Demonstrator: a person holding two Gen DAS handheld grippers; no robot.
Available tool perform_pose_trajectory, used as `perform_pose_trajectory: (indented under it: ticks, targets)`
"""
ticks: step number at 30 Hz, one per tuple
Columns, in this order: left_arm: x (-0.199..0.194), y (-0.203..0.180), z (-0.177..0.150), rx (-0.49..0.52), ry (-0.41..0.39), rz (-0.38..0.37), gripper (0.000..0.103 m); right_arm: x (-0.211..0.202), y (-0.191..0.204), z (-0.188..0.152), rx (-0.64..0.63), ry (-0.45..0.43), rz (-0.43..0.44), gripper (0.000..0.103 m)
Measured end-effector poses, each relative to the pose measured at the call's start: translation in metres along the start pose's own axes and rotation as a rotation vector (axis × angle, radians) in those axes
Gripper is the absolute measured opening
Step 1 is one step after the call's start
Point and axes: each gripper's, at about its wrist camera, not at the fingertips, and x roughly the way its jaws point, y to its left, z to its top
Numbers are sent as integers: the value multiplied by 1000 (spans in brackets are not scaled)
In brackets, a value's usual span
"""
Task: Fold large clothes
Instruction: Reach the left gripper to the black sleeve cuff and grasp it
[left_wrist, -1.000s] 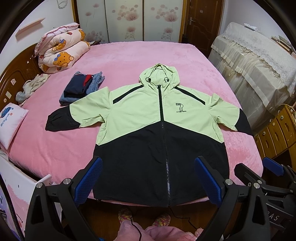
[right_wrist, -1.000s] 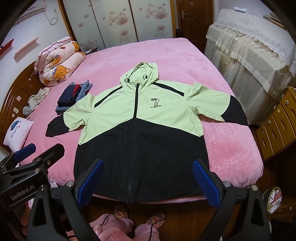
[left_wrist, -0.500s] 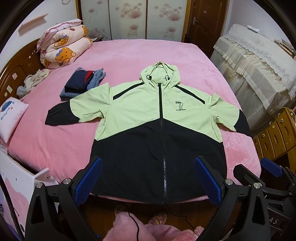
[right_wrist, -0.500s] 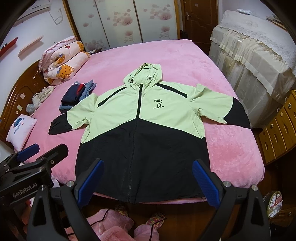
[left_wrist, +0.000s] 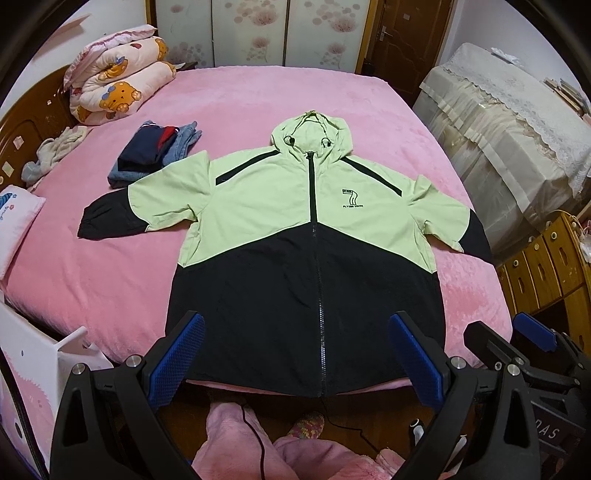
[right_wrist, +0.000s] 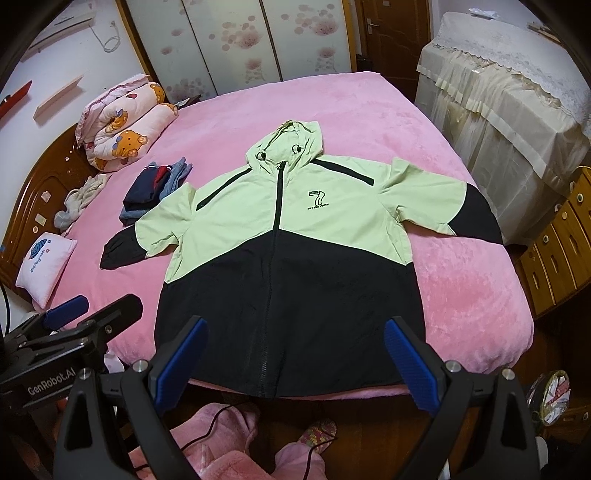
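Note:
A large hooded jacket (left_wrist: 288, 221), light green above and black below, lies flat and zipped on the pink bed (left_wrist: 258, 96), sleeves spread, hem at the near edge. It also shows in the right wrist view (right_wrist: 295, 236). My left gripper (left_wrist: 295, 354) is open and empty, held above the hem. My right gripper (right_wrist: 293, 356) is open and empty, also above the hem. Each gripper shows in the other's view: the right one (left_wrist: 513, 343) and the left one (right_wrist: 92, 310).
A stack of folded clothes (left_wrist: 155, 151) lies left of the jacket. A rolled bear-print quilt (left_wrist: 118, 88) and a small pillow (left_wrist: 14, 225) sit by the headboard. Covered furniture (left_wrist: 509, 122) and wooden drawers (left_wrist: 546, 266) stand to the right. My slippered feet (left_wrist: 306, 424) are below.
Both grippers have moved slightly forward and tilted down toward the jacket, which now sits a little lower and larger in view. The jacket has not moved.

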Motion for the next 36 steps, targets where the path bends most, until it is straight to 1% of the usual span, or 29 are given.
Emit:
perform_pose_trajectory:
  ticks: [6,9,12,13,14,17,19,23,25,28,29,31,34,36]
  targets:
    - [12,23,6,-7,46,-36,99,11,13,2,27,32,-16,97]
    - [28,43,10,-23,101,-51,99,23,25,4,39,64,-21,97]
    - [54,69,10,-48,198,-61,99,46,38,3,63,128,-20,97]
    - [66,81,8,-66,240,-70,99,58,43,2,77,167,-26,96]
    - [77,93,6,-83,276,-73,99,68,47,1,88,197,-33,94]
    - [111,132,-1,-132,399,-57,99,102,61,-6,131,297,-61,91]
    - [133,166,-5,-195,478,-39,99,124,73,-9,152,348,-81,91]
    - [171,239,-11,-349,562,-48,99,159,99,-11,180,407,-140,91]
    - [189,281,-10,-429,573,-48,99,179,116,-11,164,435,-166,91]
    - [209,338,-6,-533,561,-41,99,215,150,-8,137,476,-203,91]
    - [218,361,-2,-577,544,-38,99,224,159,-6,134,486,-212,91]
    - [231,396,5,-628,493,-22,99,241,180,-3,138,498,-211,91]
    - [249,442,21,-687,411,11,99,266,214,0,132,516,-177,91]
    - [263,475,29,-745,358,27,99,278,233,2,110,525,-161,91]
